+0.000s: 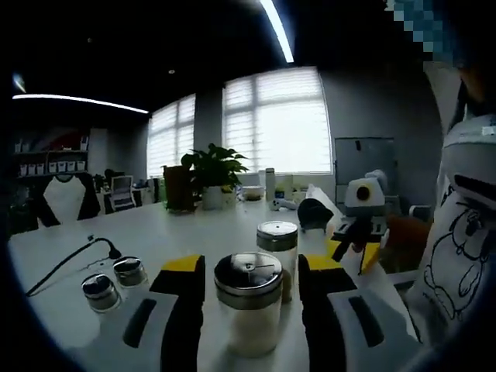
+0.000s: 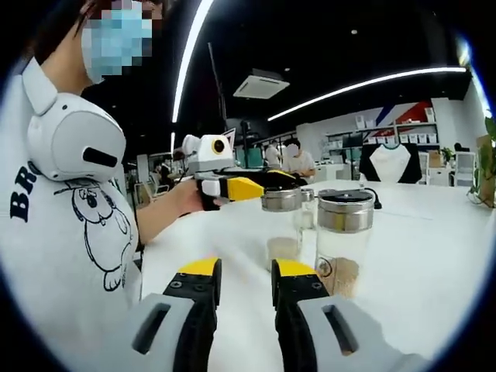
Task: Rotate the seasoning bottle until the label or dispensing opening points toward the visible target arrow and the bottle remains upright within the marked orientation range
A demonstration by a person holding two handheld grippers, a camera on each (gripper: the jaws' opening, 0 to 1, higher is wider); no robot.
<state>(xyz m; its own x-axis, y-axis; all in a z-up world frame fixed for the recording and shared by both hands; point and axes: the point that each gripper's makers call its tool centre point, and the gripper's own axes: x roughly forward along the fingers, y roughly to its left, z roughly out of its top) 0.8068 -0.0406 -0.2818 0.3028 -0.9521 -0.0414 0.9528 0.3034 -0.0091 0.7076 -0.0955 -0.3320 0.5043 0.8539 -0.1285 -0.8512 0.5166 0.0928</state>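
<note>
Standing upright on the white table (image 1: 194, 225), the seasoning bottle (image 1: 249, 306) sits between the left gripper (image 1: 252, 279) jaws, which close around it. Right gripper (image 2: 245, 280) jaws narrow, holding nothing, near two other jars (image 2: 342, 240).

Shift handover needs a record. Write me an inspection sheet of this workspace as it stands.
Surface: white glossy tabletop, bare parts look clean.
Job's things: clear glass seasoning bottle with metal lid, upright, white powder inside; second similar glass bottle, upright behind it.
Clutter: small metal-capped shakers, a pair, standing to one side.
Grippers: left tongs flank the seasoning bottle, contact unclear; right tongs open, holding nothing.
Cables: black cable lying on the tabletop.
Surroundings: potted green plant; bright windows with blinds; person in white printed shirt.
</note>
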